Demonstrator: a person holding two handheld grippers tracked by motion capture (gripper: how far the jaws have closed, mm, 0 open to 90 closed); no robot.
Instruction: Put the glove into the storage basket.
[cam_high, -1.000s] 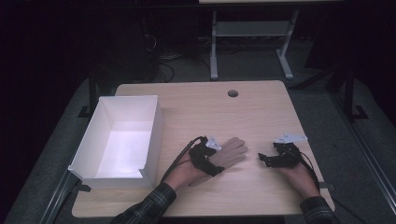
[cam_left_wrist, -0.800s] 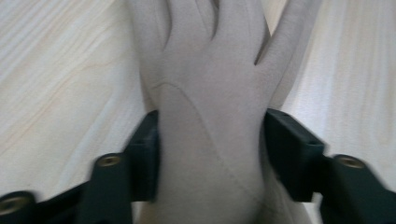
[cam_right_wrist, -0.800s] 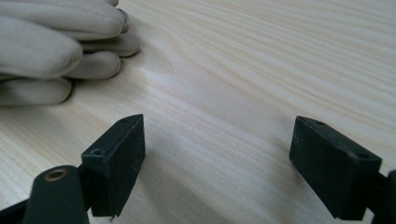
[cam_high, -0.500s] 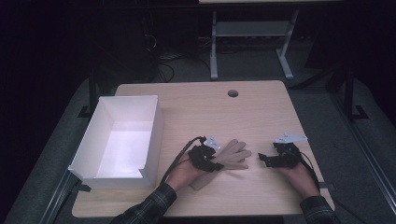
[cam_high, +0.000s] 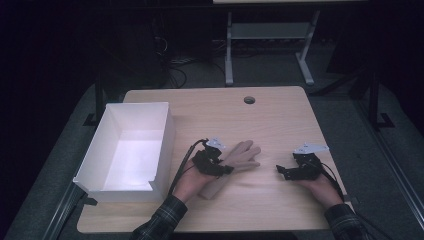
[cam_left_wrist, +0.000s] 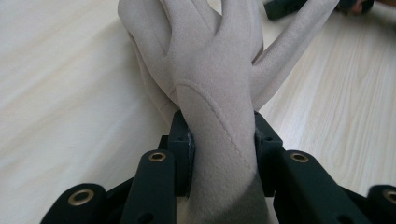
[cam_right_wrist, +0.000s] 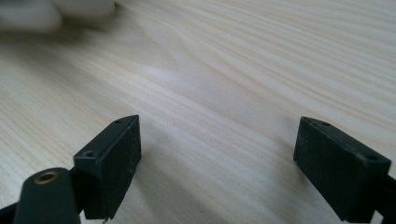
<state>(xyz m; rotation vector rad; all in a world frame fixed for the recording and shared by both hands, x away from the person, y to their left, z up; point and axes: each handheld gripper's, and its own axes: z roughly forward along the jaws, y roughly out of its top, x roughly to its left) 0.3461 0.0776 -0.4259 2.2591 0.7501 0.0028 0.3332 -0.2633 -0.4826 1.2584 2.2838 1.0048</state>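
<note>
- Looked over all three views and there's no readable writing anywhere, no words, numbers, logos or stickers.
- The beige glove (cam_left_wrist: 210, 93) is plain fabric, just a stitched seam, no tag or brand showing.
- The white box (cam_high: 95, 165) has blank walls inside and out.
- The desk (cam_high: 280, 125) is bare wood grain with no markings.
- The black fingers (cam_right_wrist: 109, 165) up close in the right gripper view carry no print or embossing that I can make out.
- Background stuff is too dark to read anything off it.
</note>
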